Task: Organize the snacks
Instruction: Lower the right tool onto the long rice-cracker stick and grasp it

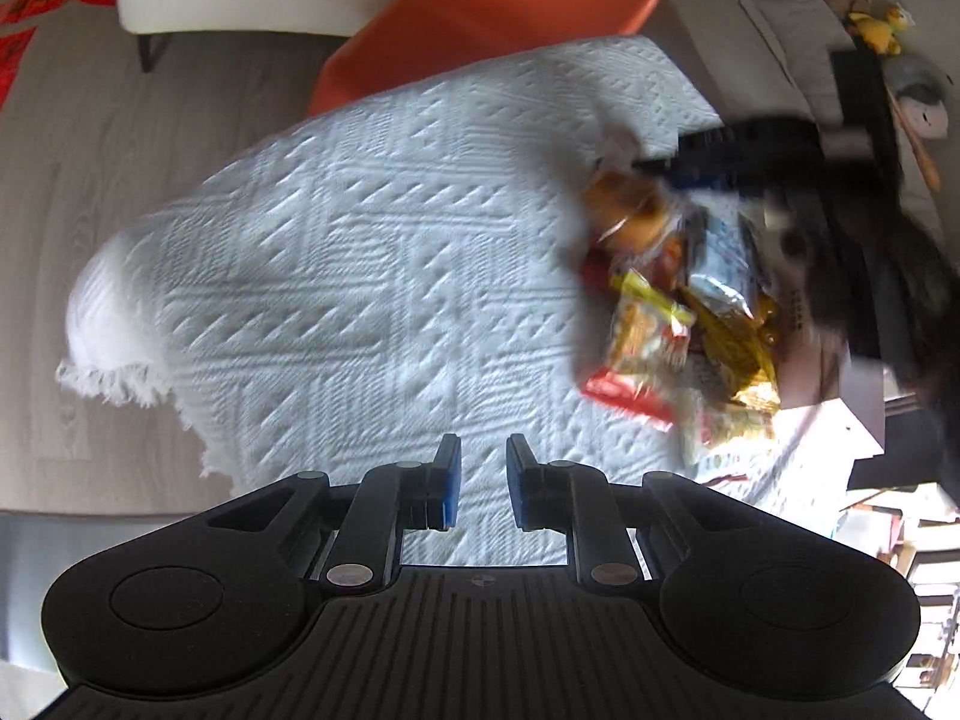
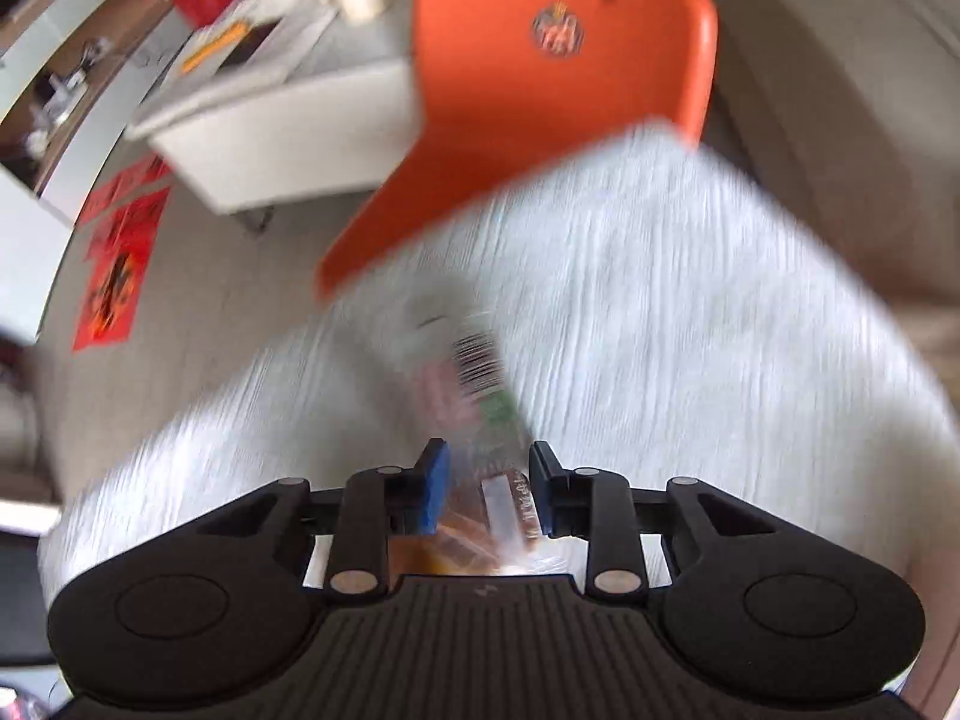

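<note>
- Left gripper (image 1: pixel 483 480): jaws are seen parted with a narrow gap, nothing between the blue pads; it is held above the white textured cloth (image 1: pixel 360 252) that covers the tabletop.
- Right gripper (image 2: pixel 487 495): a clear-wrapped snack packet (image 2: pixel 480 396) is seen between the blue pads, its barcode end pointing away from the camera. Heavy motion blur; the jaws stand apart about the packet's width, and whether they are pressing it cannot be told.
- Snack pile (image 1: pixel 678 312): a heap of packets is noted to the right of the left gripper, on the cloth near the tabletop's right edge. Yellow, red, orange and silver-blue wrappers are made out, overlapping one another; details are blurred.
- A dark blurred shape (image 1: pixel 780 150) is seen just beyond the pile; what it is cannot be told.
- Orange chair (image 2: pixel 558 78): its back with a round emblem is seen past the far edge of the tabletop, in both views.
- A white cabinet (image 2: pixel 276 132) is seen beyond the chair, on a grey floor; red paper sheets (image 2: pixel 120 264) are noted lying on the floor to the left.
</note>
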Motion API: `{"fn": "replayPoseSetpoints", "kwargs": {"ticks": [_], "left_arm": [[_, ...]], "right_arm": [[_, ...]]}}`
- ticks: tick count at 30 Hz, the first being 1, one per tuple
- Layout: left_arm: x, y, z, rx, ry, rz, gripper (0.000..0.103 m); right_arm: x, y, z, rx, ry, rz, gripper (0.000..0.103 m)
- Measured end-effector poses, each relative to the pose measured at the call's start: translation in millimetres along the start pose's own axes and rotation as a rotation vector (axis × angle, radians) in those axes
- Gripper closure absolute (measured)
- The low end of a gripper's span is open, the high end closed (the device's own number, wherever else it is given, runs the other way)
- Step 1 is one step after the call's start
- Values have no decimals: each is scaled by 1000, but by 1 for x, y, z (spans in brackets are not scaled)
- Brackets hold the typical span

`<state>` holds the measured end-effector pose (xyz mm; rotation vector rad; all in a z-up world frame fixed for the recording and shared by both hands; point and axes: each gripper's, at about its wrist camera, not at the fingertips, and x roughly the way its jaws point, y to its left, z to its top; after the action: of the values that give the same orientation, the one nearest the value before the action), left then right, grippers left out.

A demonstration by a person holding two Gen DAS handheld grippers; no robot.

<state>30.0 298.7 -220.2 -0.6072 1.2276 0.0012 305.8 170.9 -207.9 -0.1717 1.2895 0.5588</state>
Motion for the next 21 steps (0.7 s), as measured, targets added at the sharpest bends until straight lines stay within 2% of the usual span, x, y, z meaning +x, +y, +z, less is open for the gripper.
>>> {"fn": "replayPoseSetpoints", "kwargs": {"ticks": [3,7,8,10,12,14,17,19,21], "left_arm": [[8,-21,9,54,-1,-24,84],[27,-49,13,131,18,-30,84],[32,-55,14,142,18,-25,84],[44,-65,14,142,8,-21,84],[55,-76,13,135,-3,-24,83],[65,-88,11,140,-14,-4,83],[74,-108,0,183,-27,42,83],[75,-120,-9,224,-38,44,83],[76,-130,-16,255,-40,27,83]], "right_arm": [[-24,0,-51,25,27,70,74],[-51,4,-99,13,4,60,71],[-64,3,-113,16,-26,47,67],[-84,0,-135,26,-78,36,39],[-99,-4,-157,41,-104,39,36],[-98,-9,-174,43,-79,39,35],[-93,-18,-203,47,-49,-12,30],[-87,-26,-219,60,-25,-73,26],[-87,-39,-238,90,-23,-139,26]]}}
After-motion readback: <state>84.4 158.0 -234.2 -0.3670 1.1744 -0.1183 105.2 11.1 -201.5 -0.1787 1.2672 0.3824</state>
